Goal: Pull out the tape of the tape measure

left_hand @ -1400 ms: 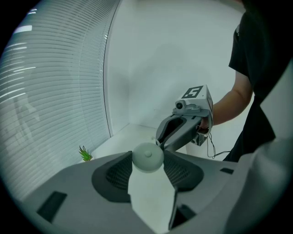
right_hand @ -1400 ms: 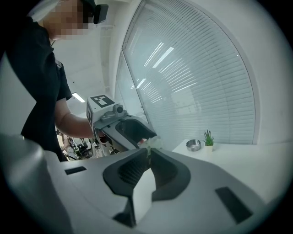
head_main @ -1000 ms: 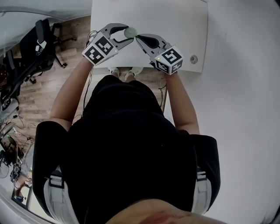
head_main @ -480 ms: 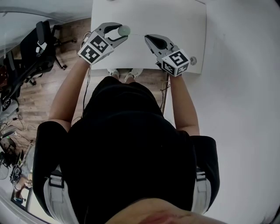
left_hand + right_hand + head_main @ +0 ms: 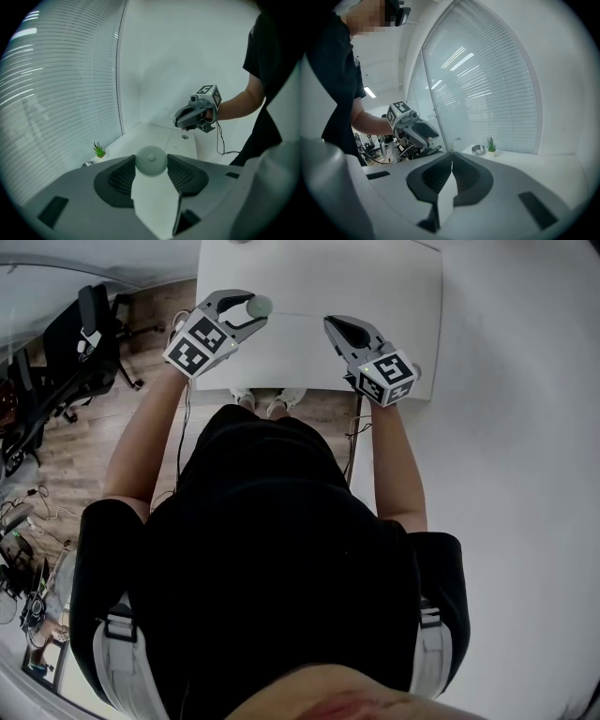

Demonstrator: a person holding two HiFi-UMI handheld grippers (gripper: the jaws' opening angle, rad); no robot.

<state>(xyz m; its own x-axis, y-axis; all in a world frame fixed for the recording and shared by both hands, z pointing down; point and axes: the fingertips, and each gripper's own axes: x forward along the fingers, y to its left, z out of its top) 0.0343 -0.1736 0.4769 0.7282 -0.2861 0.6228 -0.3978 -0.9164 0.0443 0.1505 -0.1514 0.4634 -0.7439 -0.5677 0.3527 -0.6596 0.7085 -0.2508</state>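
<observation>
At the left, clamped in the left tool (image 5: pixel 251 311): the tape measure (image 5: pixel 260 306), a small round pale-green case, held in the air over the near part of the white table (image 5: pixel 375 277). Gripped only across its rounded rim, so likely to roll or squirt out of that grip once the pull grows or comes at an angle; would then drop to the table or swing toward the other hand. Between the hands, only a very thin tape (image 5: pixel 453 144), hard to make out from above, seen as a pale sliver at the jaw tips in the right gripper view. Apt to kink or twist if drawn off the line of the case's mouth. At the right, well apart from the case, the right tool (image 5: pixel 330 324) clenched shut, by the look of it on the tape's end. A narrow pinch on a slick strip: may slide free under spring tension and whip back into the case. Best pulled straight, level and slowly, with both grips firm.
</observation>
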